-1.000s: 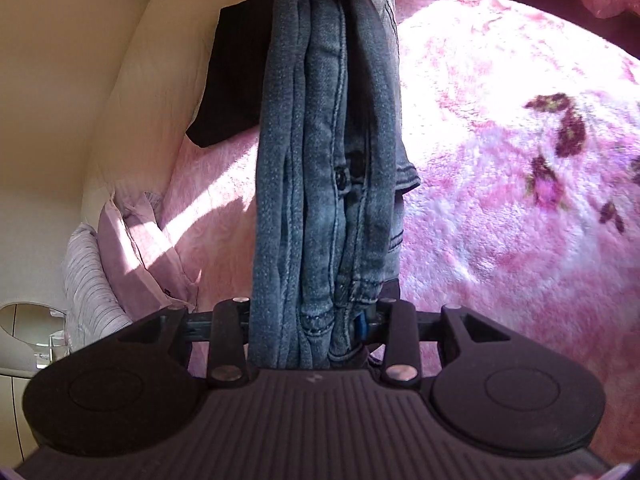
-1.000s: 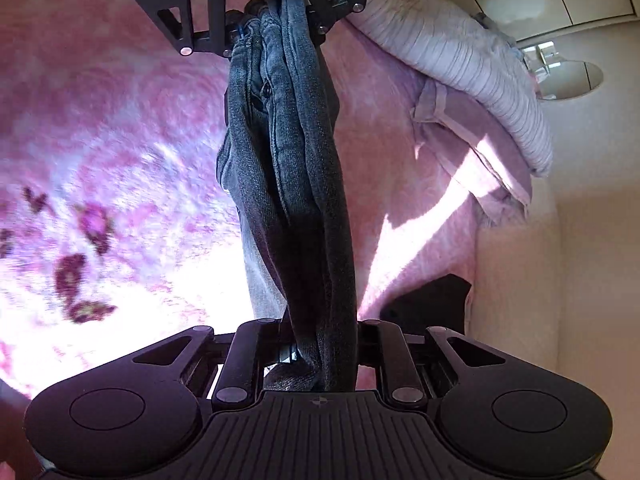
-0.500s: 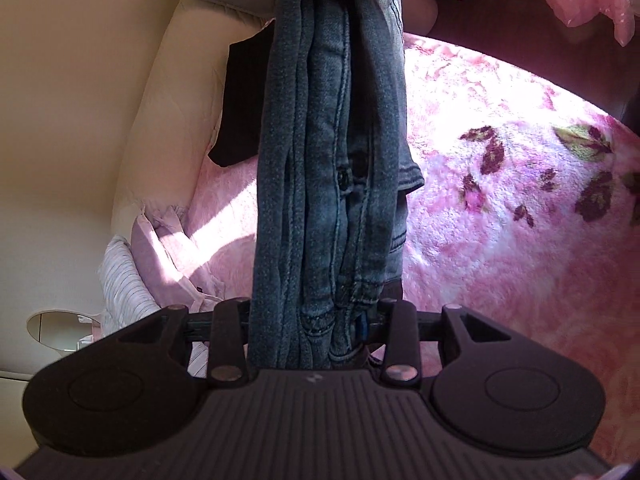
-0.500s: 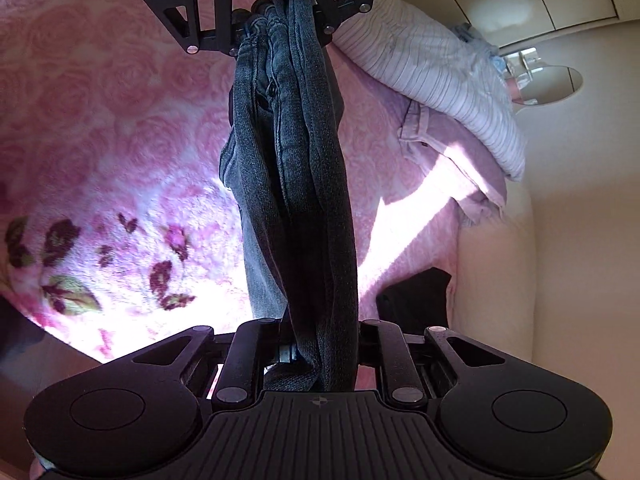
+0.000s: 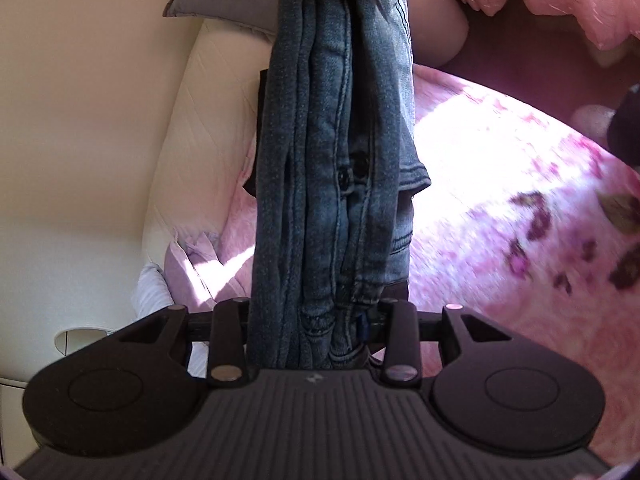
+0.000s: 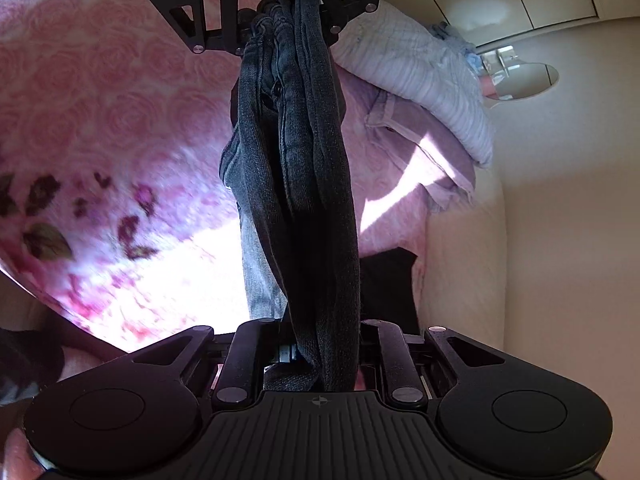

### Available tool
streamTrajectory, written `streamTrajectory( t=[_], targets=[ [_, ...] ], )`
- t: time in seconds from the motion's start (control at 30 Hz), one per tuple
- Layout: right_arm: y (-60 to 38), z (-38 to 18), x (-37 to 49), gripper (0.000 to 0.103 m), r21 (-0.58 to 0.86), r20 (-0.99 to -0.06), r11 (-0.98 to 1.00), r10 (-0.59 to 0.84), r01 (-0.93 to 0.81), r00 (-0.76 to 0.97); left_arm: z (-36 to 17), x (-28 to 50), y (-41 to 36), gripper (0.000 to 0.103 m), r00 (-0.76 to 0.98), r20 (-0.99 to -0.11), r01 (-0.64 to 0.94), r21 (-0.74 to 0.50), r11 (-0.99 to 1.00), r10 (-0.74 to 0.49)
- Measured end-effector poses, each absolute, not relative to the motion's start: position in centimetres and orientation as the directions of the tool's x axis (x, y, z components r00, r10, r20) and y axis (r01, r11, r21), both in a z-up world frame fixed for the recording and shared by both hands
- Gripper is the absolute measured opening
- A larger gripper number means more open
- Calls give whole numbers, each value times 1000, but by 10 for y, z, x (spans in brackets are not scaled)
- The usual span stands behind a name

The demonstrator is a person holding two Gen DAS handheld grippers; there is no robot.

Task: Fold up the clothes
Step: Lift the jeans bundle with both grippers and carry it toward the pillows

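Note:
A pair of blue jeans (image 5: pixel 332 168) is bunched into a thick rope and stretched in the air between my two grippers. My left gripper (image 5: pixel 316 332) is shut on one end of the jeans. My right gripper (image 6: pixel 316 356) is shut on the other end of the jeans (image 6: pixel 304 184). In the right wrist view the left gripper (image 6: pixel 280 20) shows at the top, facing mine, clamped on the cloth. The jeans hang above a pink rose-patterned blanket (image 5: pixel 500 208) on a bed.
A black garment (image 6: pixel 388 288) lies on the blanket near the cream padded headboard (image 5: pixel 188 128). A lilac garment (image 6: pixel 424 152) and a striped pillow (image 6: pixel 420 76) lie further along. A grey cushion (image 5: pixel 224 4) rests atop the headboard. A round bedside table (image 6: pixel 520 80) stands beside the bed.
Both grippers have risen with the jeans still stretched between them; the bed looks farther below and more of its edge and the room shows. Both grips are unchanged.

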State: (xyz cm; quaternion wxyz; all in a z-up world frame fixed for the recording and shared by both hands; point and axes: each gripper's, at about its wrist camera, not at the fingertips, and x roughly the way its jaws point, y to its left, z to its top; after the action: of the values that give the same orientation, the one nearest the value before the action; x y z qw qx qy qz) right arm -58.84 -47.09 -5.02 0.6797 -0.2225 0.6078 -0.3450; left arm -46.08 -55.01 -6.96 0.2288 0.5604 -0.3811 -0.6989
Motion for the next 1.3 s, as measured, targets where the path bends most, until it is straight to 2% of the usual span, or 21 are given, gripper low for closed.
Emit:
streamTrajectory(
  t=[0.47,1.0,1.3],
  targets=[
    [-597,-46,-755,17,-726,-663,668,-743,165,94,-67,-641,-643,34,-172,-604,-61,795,-604,-778],
    [-709,-56,-794,17,-771,-621,618,-783,154,35,-77,-685,-758,34,-232,-555,-45,827,-561,-799],
    [-827,-84,-838,17,-771,-619,627,-779,113,100,-108,-748,-863,34,-146,-531,22,842,-540,-835]
  ],
)
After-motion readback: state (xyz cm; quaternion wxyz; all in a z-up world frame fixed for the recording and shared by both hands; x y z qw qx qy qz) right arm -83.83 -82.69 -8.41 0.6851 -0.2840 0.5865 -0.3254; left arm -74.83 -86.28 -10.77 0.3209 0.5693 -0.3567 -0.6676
